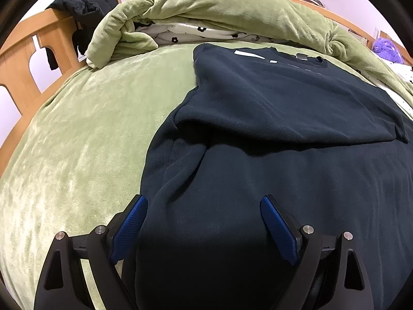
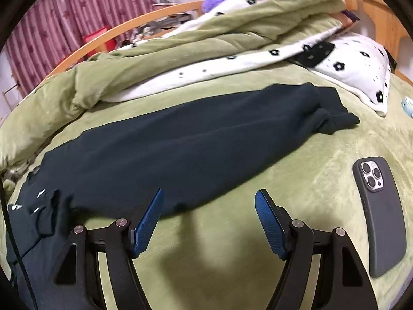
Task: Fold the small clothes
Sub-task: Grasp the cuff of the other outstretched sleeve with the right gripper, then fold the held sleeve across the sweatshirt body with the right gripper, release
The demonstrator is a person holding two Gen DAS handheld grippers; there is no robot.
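A dark navy sweatshirt (image 1: 271,134) lies on the green bed cover (image 1: 85,139), one sleeve folded across its body, a white print near the collar. My left gripper (image 1: 204,201) is open, its blue pads (image 1: 133,222) straddling the sweatshirt's near hem, holding nothing. In the right wrist view the sweatshirt's other sleeve (image 2: 180,139) stretches out flat toward the far right, cuff bunched. My right gripper (image 2: 209,199) is open and empty, low over the green cover just before the sleeve's near edge.
A black-cased phone (image 2: 379,214) lies face down on the cover right of my right gripper. A rolled green quilt (image 1: 219,10) and floral pillow (image 2: 356,64) lie behind the sweatshirt. A wooden bed frame (image 1: 28,56) with dark clothes draped on it borders the left.
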